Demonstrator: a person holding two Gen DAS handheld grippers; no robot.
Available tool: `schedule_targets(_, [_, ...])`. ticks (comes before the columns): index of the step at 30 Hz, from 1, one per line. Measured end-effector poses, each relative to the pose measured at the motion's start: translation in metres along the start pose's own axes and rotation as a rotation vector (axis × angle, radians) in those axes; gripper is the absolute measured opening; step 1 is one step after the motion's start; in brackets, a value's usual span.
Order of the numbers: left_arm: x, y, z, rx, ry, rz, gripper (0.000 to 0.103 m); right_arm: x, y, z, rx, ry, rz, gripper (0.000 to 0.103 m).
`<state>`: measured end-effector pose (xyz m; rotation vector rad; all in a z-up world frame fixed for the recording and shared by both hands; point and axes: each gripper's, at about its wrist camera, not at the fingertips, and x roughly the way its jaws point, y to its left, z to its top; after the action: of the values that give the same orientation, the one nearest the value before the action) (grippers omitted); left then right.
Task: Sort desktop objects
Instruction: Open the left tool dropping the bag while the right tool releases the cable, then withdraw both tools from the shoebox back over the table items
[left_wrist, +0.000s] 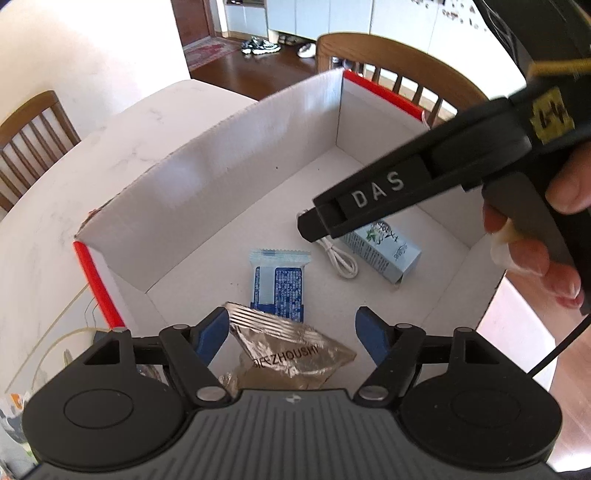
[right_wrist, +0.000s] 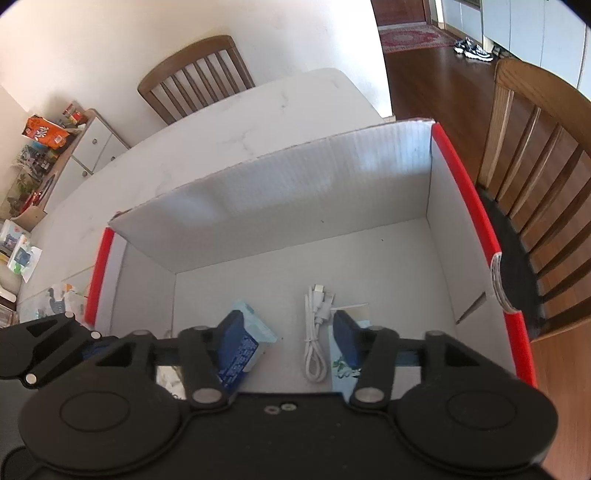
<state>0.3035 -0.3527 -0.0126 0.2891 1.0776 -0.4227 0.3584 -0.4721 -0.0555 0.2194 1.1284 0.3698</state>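
Observation:
A white cardboard box (left_wrist: 221, 166) with red edge strips stands on the pale table. On its floor lie a blue-and-white packet (left_wrist: 277, 284), a coiled white cable (left_wrist: 341, 260) and a small pale-blue carton (left_wrist: 388, 251). My left gripper (left_wrist: 291, 332) is open above the box's near side. A silver foil packet (left_wrist: 295, 350) lies between its blue fingers, touching at most the left one. The right gripper's black body (left_wrist: 406, 177) reaches in from the upper right, held by a hand. My right gripper (right_wrist: 290, 339) is open over the box (right_wrist: 295, 184), with the cable (right_wrist: 314, 332) loose between its fingers.
Wooden chairs (right_wrist: 195, 77) (right_wrist: 535, 184) stand at the table's far and right sides. Bags and papers (right_wrist: 59, 299) lie on the table left of the box. A low cabinet (right_wrist: 74, 147) with clutter is at the far left. The blue packet (right_wrist: 251, 343) sits behind my right gripper's left finger.

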Motion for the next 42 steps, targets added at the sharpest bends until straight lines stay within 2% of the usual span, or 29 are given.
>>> schedule_targets(1, [0.012,-0.009,0.011,-0.008,-0.005,0.001,0.075,-0.002,0.0,0.0,0.0,-0.002,0.002,0.054])
schedule_targets(7, [0.018,0.002,0.009,-0.047,-0.022,-0.003,0.075,-0.007,0.0,-0.002,0.001,-0.019,0.012,0.061])
schedule_targets(8, [0.017,0.002,0.008,-0.053,-0.025,-0.004,0.078,-0.009,0.0,-0.003,-0.001,-0.021,0.014,0.063])
schedule_targets(10, [0.013,0.004,0.005,-0.066,-0.039,-0.01,0.084,-0.011,0.001,-0.003,0.0,-0.032,0.015,0.064])
schedule_targets(14, [0.006,0.006,0.0,-0.082,-0.069,-0.021,0.087,-0.02,-0.002,-0.006,-0.001,-0.056,0.027,0.072])
schedule_targets(23, [-0.014,0.008,-0.014,-0.12,-0.137,-0.034,0.093,-0.034,0.006,-0.009,-0.015,-0.1,0.024,0.075])
schedule_targets(32, [-0.043,0.017,-0.036,-0.138,-0.21,-0.038,0.093,-0.058,0.034,-0.023,-0.042,-0.174,0.025,0.075])
schedule_targets(42, [-0.085,0.046,-0.083,-0.131,-0.302,-0.037,0.094,-0.077,0.087,-0.051,-0.064,-0.255,-0.007,0.077])
